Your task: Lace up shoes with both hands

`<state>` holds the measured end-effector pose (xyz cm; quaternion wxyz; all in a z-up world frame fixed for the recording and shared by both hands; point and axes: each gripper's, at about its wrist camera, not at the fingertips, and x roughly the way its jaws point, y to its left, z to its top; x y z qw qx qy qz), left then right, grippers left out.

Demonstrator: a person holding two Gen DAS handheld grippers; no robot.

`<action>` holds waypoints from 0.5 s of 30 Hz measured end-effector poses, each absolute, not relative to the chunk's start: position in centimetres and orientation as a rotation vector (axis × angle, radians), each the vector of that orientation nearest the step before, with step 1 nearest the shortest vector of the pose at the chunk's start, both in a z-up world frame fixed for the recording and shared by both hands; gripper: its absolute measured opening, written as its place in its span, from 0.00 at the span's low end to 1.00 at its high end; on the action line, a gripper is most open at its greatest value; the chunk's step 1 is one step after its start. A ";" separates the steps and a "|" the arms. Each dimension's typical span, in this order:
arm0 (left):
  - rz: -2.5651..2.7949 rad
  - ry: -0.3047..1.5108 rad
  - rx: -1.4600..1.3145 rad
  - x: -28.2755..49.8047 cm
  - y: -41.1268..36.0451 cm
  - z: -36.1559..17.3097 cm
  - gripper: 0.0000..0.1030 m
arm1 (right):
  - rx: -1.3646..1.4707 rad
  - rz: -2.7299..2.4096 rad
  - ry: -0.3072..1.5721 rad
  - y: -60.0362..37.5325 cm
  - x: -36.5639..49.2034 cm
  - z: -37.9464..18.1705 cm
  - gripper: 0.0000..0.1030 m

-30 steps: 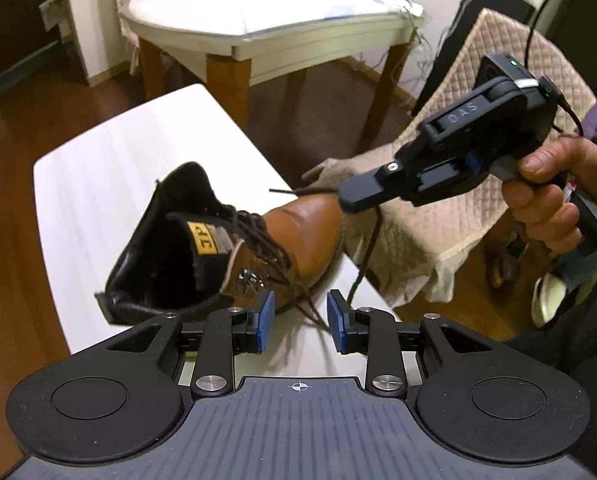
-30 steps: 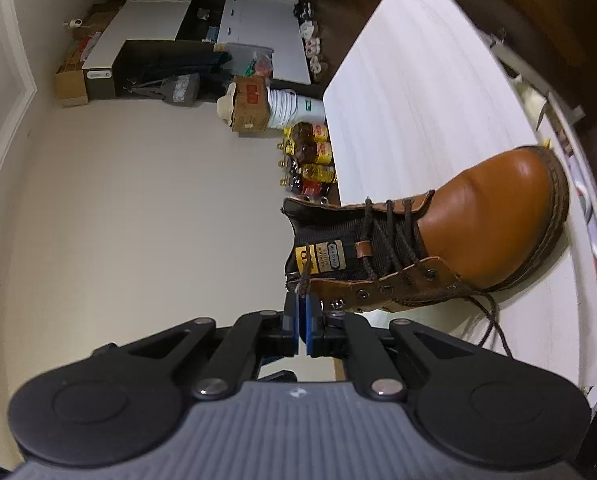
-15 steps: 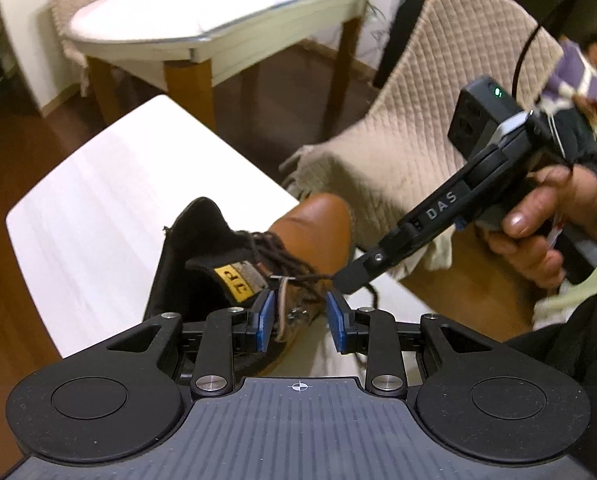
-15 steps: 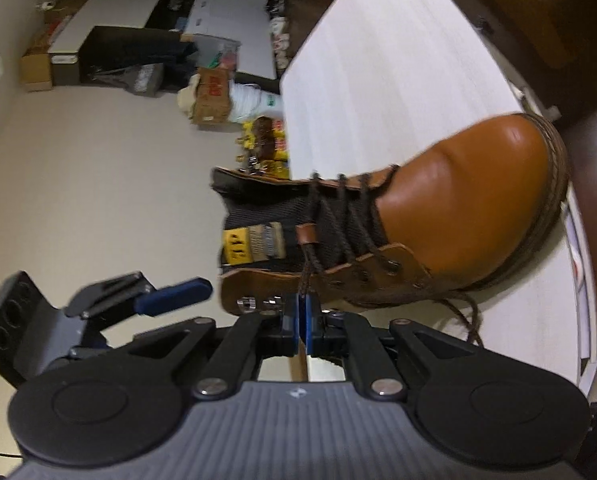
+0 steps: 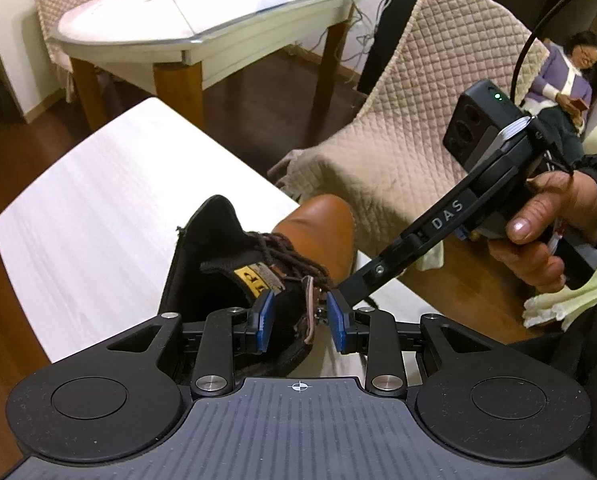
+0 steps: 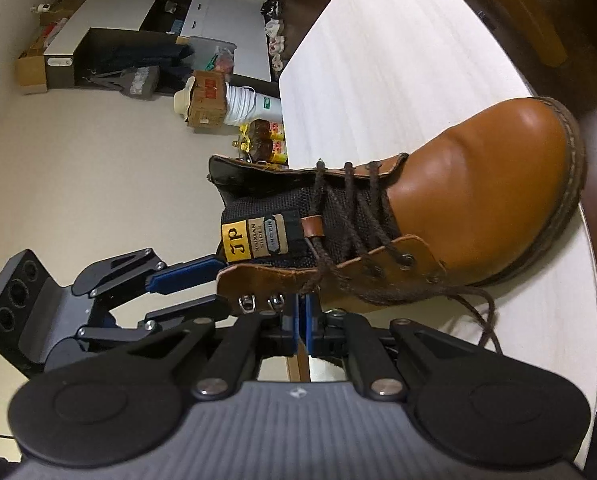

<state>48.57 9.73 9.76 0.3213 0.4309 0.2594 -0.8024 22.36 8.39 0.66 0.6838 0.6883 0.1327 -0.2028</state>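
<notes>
A tan leather boot (image 5: 314,228) (image 6: 478,184) with dark brown laces (image 6: 350,224) stands on the white table (image 5: 98,208) (image 6: 378,60). My left gripper (image 5: 300,322) (image 6: 222,284) is open and straddles the boot's upper eyelet flap (image 6: 258,280), its pads clear of it. My right gripper (image 6: 301,320) (image 5: 338,294) is at the same flap from the other side, held by a hand (image 5: 538,240). Its jaws are opening: a narrow gap shows between the blue pads, and the lace running down from the tongue loop ends at their tips. A loose lace end (image 6: 478,312) trails on the table.
A quilted beige chair (image 5: 418,120) stands just past the table's edge, a white dining table (image 5: 202,20) behind it. A person sits at the far right (image 5: 558,80). A pale cloth (image 5: 570,296) lies by the hand. Boxes and bottles (image 6: 206,100) clutter the floor.
My left gripper has closed in on the boot and now straddles the eyelet flap. The right gripper came down to that flap, and its pads, pressed together before, have parted slightly.
</notes>
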 end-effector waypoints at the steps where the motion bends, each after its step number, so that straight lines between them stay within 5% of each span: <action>1: -2.106 0.686 1.128 48.8 9.7 9.7 0.31 | 1.544 -0.445 0.305 8.3 22.5 0.7 0.07; 15: -2.114 0.798 1.013 50.5 8.7 9.5 0.31 | 1.581 -0.473 0.346 7.3 22.0 0.2 0.14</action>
